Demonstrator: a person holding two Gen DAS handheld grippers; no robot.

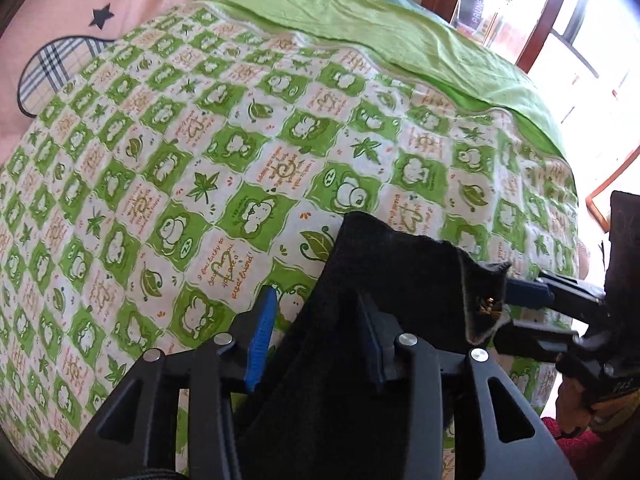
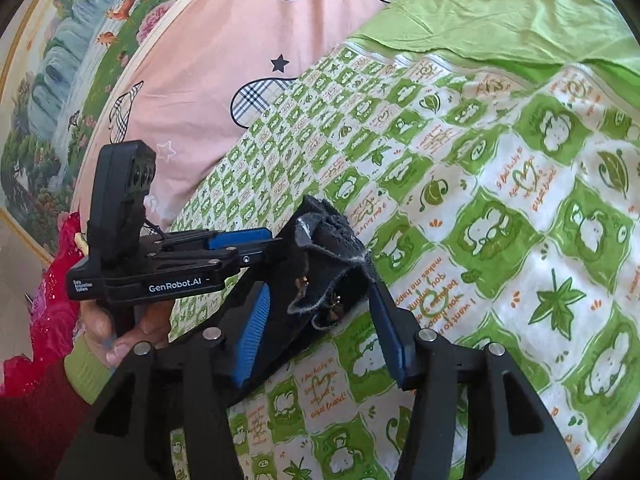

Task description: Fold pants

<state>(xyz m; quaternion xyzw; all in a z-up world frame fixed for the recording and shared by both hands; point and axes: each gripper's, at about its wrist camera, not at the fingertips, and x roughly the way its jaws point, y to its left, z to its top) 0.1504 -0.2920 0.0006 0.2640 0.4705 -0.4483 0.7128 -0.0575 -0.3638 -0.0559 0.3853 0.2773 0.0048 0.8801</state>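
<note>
The dark, fuzzy fabric pants (image 1: 384,264) hung bunched above the green-and-white patterned quilt (image 1: 200,160); folding seemed barely begun. The left gripper (image 1: 316,344) and right gripper (image 2: 320,332) stood half open around cloth, apparently unclamped.

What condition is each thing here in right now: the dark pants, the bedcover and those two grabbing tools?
Pants: crumpled, not yet folded.
Left tool: open, pants cloth between its fingers.
Right tool: open, the pants' frayed edge between its fingers.
Quilt: spread over the bed, lightly wrinkled.
</note>
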